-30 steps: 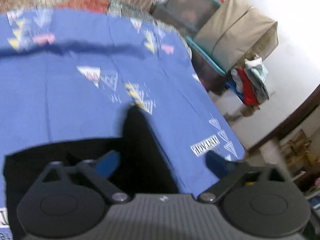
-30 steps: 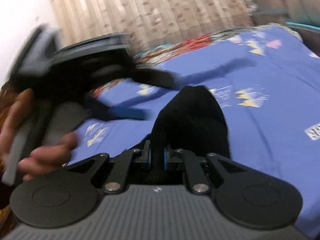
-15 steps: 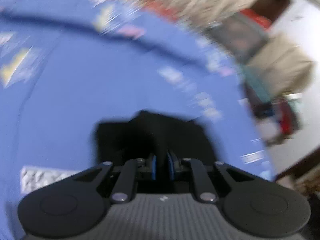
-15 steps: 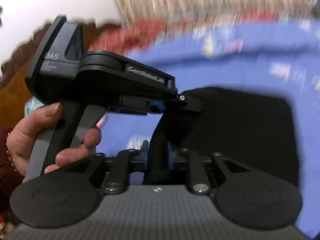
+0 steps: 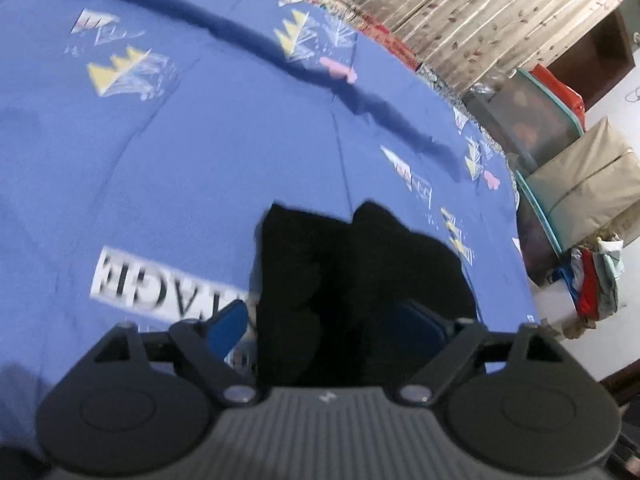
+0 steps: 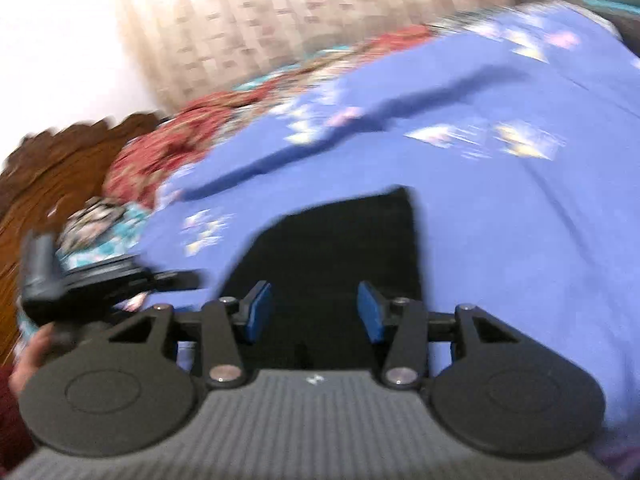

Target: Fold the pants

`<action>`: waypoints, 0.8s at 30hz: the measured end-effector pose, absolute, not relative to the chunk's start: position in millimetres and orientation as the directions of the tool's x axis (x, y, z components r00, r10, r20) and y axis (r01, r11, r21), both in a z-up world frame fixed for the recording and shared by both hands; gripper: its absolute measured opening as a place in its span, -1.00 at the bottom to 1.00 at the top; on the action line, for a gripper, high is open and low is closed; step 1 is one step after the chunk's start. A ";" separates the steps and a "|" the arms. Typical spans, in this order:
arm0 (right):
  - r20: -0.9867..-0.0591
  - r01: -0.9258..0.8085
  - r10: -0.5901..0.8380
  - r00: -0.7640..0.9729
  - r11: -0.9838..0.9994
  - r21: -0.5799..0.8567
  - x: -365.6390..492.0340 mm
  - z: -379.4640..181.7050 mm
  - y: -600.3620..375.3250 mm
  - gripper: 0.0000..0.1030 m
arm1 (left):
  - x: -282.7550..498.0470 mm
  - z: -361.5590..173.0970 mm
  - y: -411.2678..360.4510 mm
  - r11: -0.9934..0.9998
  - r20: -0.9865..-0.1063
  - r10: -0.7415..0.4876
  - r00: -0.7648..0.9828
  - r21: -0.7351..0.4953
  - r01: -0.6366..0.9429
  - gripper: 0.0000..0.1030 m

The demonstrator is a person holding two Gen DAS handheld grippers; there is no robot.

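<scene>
Pants (image 5: pixel 352 280) between open left claw (image 5: pixel 326 322) fingers

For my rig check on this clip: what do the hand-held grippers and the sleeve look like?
Each hand-held gripper, left and right, has blue pads on black linkage arms, two black round discs and a grey ribbed body. A dark red sleeve shows at the edge.

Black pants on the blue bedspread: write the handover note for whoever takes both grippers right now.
Left gripper: jaws just opened wide, pads clear of the cloth.
Right gripper: jaws just opened, nothing pinched.
Black pants: lying folded in a compact dark bundle on the blue bedspread, right in front of both grippers; one end looks lumpy in the left view.
Done: a fold laid down and released.
Left: check the bundle, flatten it, fold again if needed.
</scene>
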State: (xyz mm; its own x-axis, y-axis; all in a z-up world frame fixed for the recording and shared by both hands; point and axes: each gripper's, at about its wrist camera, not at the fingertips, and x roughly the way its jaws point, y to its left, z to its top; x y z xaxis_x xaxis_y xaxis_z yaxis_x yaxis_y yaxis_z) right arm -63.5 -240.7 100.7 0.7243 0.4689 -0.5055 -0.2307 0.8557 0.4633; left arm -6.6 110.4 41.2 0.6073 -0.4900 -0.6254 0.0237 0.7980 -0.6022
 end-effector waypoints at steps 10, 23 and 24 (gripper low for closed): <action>-0.589 -0.189 0.444 0.676 0.876 0.443 -84.4 76.0 -234.5 0.05 | -25.4 12.3 72.4 0.844 -0.737 -0.480 0.476 -0.536 0.022 0.83; -0.586 -0.178 0.411 0.698 0.893 0.414 -65.3 69.5 -231.6 0.07 | -14.0 75.2 76.6 0.924 -0.700 -0.323 0.637 -0.379 0.052 0.77; -0.588 -0.177 0.405 0.700 0.896 0.407 -64.9 70.3 -230.2 0.07 | -5.3 76.4 65.5 0.935 -0.708 -0.309 0.635 -0.347 0.069 0.75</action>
